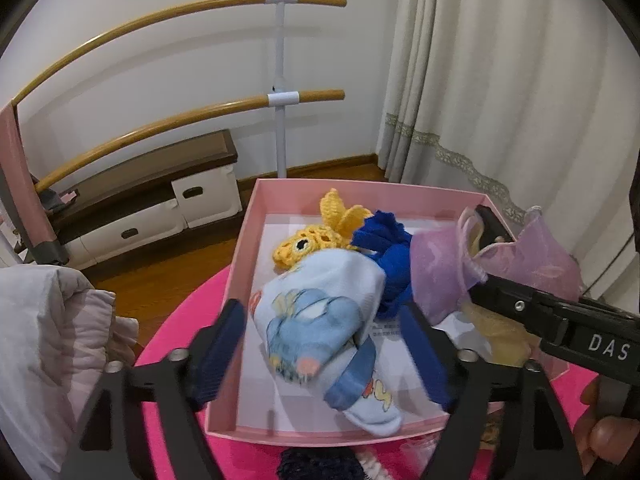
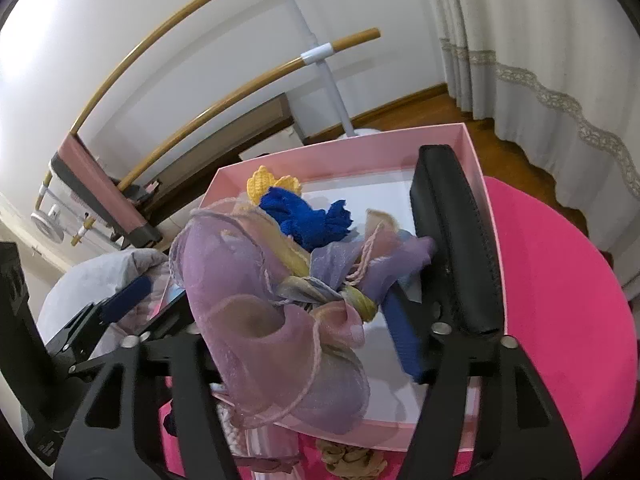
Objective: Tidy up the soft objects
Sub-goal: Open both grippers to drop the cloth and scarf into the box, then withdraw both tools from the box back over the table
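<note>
While the left wrist view is taken first, the left gripper (image 1: 324,344) is seen with its blue-padded fingers spread, nothing pinched, straddling a pale blue cartoon-print cotton sock (image 1: 316,320) lying in the pink cardboard box (image 1: 240,264) at centre frame. Behind it sit a yellow crocheted toy (image 1: 316,236) and a royal-blue knitted piece (image 1: 388,256). At right, a sheer lilac organza pouch (image 1: 440,276) is clamped by the right gripper (image 1: 486,260).

Over to the right wrist view: the pouch (image 2: 256,280) fills the centre, pinched over the box (image 2: 476,168). It is judged feather-light, limp and slippery; bunched fabric, not the drawstring, is the surer hold. The knit and the left gripper's finger crowd the drop zone.
</note>
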Tool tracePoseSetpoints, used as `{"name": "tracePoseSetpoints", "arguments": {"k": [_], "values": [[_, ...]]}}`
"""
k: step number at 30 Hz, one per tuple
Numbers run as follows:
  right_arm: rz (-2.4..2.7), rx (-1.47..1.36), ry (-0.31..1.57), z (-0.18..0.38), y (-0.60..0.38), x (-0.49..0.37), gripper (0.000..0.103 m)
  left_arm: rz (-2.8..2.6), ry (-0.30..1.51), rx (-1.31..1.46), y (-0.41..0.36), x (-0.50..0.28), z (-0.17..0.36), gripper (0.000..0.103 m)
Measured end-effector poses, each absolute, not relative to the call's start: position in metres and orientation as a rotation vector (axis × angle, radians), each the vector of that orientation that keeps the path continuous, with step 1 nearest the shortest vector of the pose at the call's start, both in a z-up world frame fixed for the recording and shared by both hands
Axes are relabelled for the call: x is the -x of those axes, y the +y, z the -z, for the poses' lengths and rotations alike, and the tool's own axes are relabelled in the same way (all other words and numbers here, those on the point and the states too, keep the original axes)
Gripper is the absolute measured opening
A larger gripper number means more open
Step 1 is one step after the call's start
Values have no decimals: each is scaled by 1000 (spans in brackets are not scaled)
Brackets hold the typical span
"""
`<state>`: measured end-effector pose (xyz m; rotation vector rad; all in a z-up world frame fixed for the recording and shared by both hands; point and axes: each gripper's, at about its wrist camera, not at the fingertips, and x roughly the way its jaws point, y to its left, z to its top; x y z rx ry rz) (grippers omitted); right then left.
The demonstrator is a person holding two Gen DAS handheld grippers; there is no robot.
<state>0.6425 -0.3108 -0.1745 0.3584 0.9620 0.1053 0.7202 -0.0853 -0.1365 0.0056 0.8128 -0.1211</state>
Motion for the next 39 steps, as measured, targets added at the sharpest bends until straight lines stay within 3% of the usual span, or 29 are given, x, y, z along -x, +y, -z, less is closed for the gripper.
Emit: {"name": "tracePoseSetpoints", "arguments": {"k": [6, 11, 20, 39], "values": [[-70, -366, 909, 166, -317, -629, 102, 71, 761, 8, -78, -713, 131, 91], [-59, -367, 881, 156, -317, -617, 103, 42, 725, 9, -75, -694, 131, 91], [-40, -330, 835, 138, -315, -582, 103, 12, 661, -25, -72, -619, 122, 102], [64, -123, 700, 98, -288, -464, 103, 14, 598, -62, -83, -493, 91, 103]]}}
